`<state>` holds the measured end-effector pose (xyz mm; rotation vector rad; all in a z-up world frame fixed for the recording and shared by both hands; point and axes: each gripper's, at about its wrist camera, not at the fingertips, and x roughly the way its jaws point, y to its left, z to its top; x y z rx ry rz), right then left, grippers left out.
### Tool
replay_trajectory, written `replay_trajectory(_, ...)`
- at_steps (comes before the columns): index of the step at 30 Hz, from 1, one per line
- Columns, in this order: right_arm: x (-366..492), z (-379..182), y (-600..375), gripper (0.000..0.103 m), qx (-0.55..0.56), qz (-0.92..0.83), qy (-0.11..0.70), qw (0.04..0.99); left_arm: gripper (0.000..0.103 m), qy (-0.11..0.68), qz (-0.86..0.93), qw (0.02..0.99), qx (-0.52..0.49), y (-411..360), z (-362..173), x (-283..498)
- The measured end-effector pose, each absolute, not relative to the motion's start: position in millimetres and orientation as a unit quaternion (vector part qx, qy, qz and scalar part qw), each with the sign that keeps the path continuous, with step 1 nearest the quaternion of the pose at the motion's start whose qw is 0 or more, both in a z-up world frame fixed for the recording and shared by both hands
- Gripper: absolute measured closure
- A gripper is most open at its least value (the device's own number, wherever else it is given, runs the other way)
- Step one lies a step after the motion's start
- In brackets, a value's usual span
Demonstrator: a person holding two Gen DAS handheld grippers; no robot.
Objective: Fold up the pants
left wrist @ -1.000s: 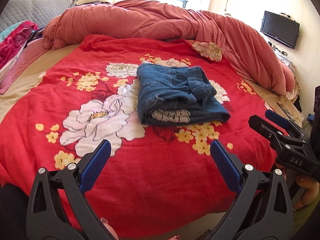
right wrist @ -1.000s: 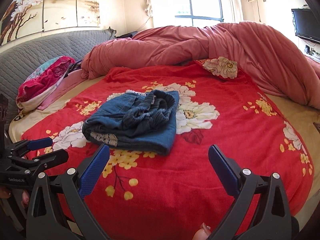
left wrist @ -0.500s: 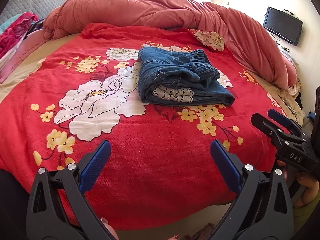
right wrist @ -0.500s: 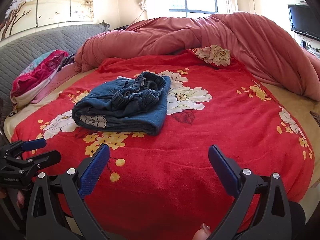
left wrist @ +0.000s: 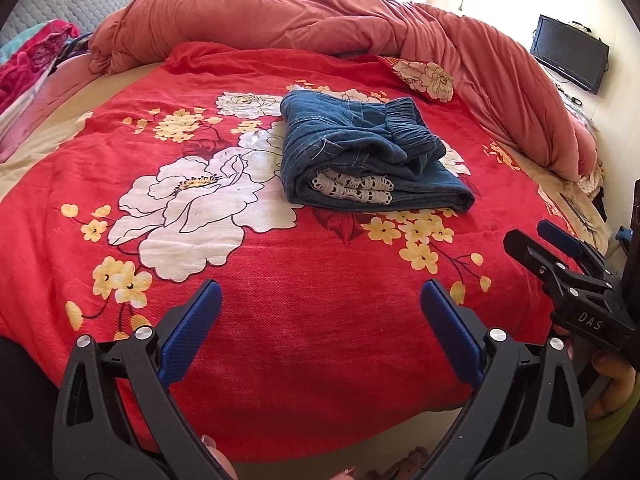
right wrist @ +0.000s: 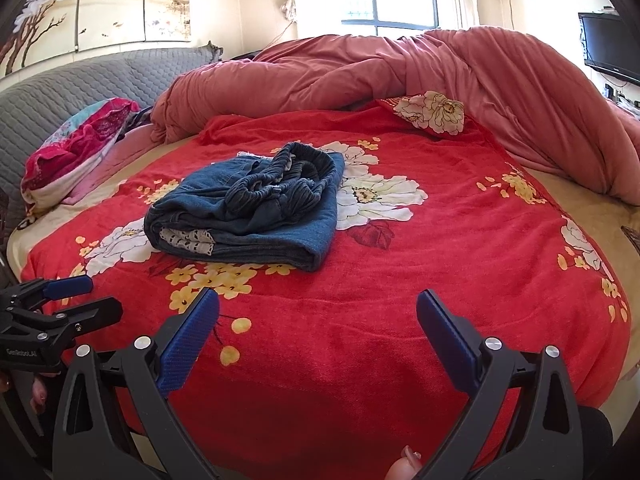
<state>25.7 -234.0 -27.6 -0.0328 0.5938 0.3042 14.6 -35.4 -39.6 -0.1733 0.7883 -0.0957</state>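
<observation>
Pants [left wrist: 368,152], blue denim folded into a thick bundle, lie on the red floral blanket [left wrist: 280,288] toward the far middle of the bed, well apart from both tools. Over the last second both cameras have drawn back toward the near edge of the bed: the bundle sits farther off and a wider stretch of bare blanket now lies between it and the fingertips, while the bundle itself has not shifted or come undone. I read that as the fold being finished and the hands retreating, with little or nothing left to do beyond perhaps tidying the loose waistband.

The left gripper [left wrist: 320,320] is spread wide with nothing between its blue pads [left wrist: 188,336]. The right gripper [right wrist: 318,324] is likewise wide apart and empty; in the left wrist view it shows at the right edge, low and near.

In the left wrist view, the bundle's long axis runs roughly left to right across the bed, slightly skewed so the right end comes nearer. The gathered elastic waistband [left wrist: 412,124] rests on top toward the far right. The near side shows the layers and a strip of white lace trim [left wrist: 352,188], with the rounded fold at the left. A rumpled pink duvet [left wrist: 320,20] is heaped along the far side.
</observation>
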Motion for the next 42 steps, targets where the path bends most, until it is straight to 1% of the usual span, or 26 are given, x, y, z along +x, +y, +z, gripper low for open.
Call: replay_trajectory(42,29.6,-32.3,-237.4,0.005,-0.020,0.144,0.298,0.944,0.010,0.378,-0.036,0.922,-0.072,-38.9,-34.2,13.3)
